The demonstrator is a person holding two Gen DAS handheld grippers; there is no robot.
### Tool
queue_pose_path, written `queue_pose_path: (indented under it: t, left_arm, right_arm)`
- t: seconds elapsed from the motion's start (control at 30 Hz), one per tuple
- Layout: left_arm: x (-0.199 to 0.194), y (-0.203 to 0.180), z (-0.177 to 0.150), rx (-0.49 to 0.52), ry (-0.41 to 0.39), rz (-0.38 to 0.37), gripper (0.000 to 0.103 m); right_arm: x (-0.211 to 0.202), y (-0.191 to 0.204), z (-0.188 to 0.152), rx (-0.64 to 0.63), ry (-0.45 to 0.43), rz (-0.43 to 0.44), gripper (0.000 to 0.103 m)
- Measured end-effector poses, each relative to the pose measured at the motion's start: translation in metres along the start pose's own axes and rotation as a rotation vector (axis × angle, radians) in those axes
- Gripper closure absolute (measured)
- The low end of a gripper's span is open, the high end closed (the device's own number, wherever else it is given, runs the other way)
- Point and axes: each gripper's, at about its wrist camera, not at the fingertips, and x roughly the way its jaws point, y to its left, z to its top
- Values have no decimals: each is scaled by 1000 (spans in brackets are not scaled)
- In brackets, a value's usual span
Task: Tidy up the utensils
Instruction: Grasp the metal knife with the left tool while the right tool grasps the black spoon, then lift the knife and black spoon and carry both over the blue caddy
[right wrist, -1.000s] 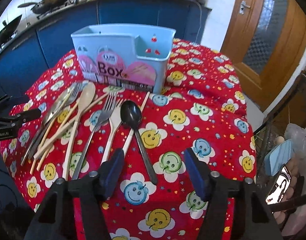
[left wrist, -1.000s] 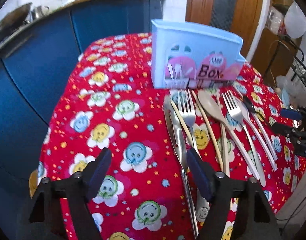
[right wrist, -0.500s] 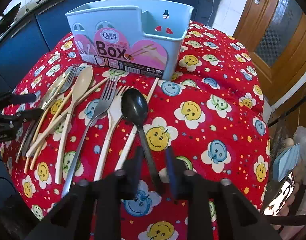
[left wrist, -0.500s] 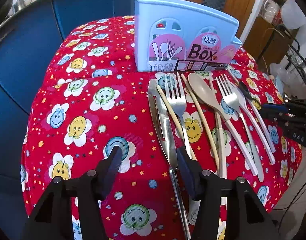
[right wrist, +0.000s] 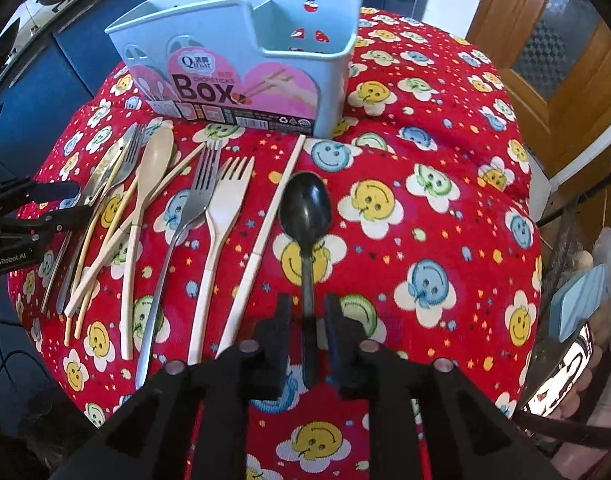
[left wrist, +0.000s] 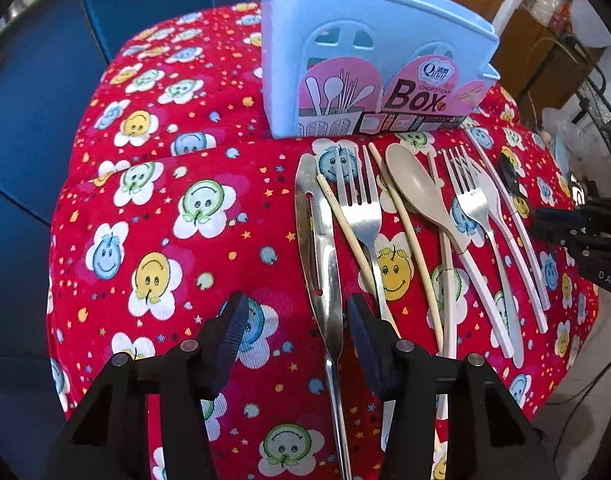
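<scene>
Black spoon (right wrist: 305, 216) flat on the red smiley cloth (right wrist: 445, 168) of the desk, rightmost in the utensil row, handle clamped between the closed jaws of the right gripper (right wrist: 308, 320). Left gripper (left wrist: 295, 316) open over the cloth, steel knife (left wrist: 319, 248) lying between its jaws, untouched. Blue chopstick box (right wrist: 241, 44) upright just behind the row.

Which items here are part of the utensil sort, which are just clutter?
Job: blue utensil box, black spoon in the right gripper, metal knife by the left gripper, forks, chopsticks.
Clutter: smiley tablecloth, wooden door.
</scene>
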Motion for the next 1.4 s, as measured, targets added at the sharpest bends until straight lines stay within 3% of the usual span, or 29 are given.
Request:
queue_pose_path:
  t: [0.13,0.23,0.3,0.5,0.63,0.83,1.0,1.2,1.4]
  left_arm:
    - [1,-4,11,34,68,4,56]
    - [1,-6,17,45,93,-5,69]
    - [2,-5,20,31,111,-57,85]
    - [1,5,25,17,66,-133,86]
    - [-2,25,21,14,7,-208,87]
    - [-14,46,-1,65,-122,-252,88]
    - [-26,52,-8,46,-226,-286,88]
    - [-56,45,-24,23,-395,-297,88]
    - [-75,33,-33,-8,-501,-301,88]
  right_arm:
    - [6,2,12,-27,37,-2,79]
    - [10,4,19,-43,65,1,79]
    - [12,4,24,-51,81,10,79]
    - [17,-2,35,-38,96,37,80]
    - [18,-1,36,-35,58,6,94]
    - [13,-11,17,85,-64,31,95]
    - [-1,-14,-6,188,-226,48,95]
    - [-23,-6,-27,231,-433,45,95]
    - [-39,2,-29,237,-579,75,95]
